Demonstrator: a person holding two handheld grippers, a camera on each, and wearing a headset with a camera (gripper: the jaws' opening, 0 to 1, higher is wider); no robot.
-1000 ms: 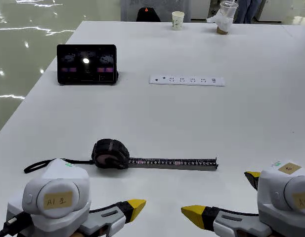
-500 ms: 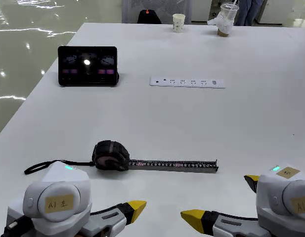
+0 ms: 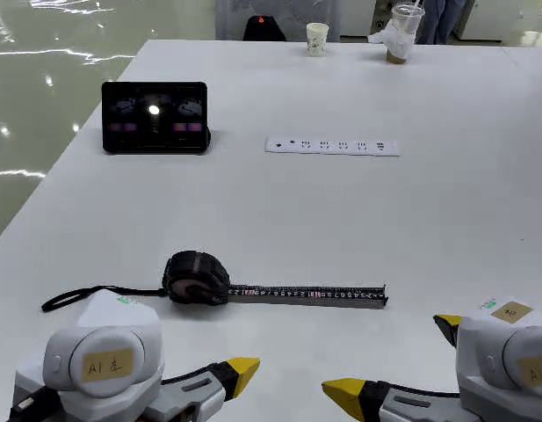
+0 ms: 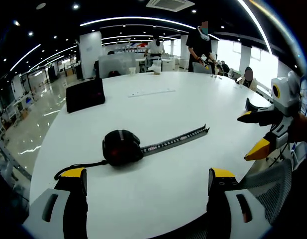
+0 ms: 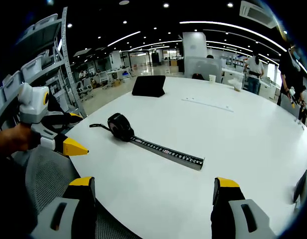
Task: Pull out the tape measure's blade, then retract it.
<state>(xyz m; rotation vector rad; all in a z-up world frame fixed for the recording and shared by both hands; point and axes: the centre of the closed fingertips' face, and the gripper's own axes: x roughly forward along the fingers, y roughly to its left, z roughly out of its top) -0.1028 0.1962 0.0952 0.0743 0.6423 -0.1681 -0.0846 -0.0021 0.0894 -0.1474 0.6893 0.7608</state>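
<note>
The tape measure (image 3: 197, 277) lies on the white table (image 3: 358, 220), its blade (image 3: 310, 293) already out — retracting looks like the step left. The left gripper (image 4: 147, 178) and right gripper (image 5: 152, 183) hover near it, jaws wide and empty; next, one likely must grip the case and release the blade.

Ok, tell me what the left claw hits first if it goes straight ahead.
Likely the tape measure: its case lies almost dead ahead of the left claw, whose jaws stand open. Fisheye depth is unclear, so it might pass over it.
</note>
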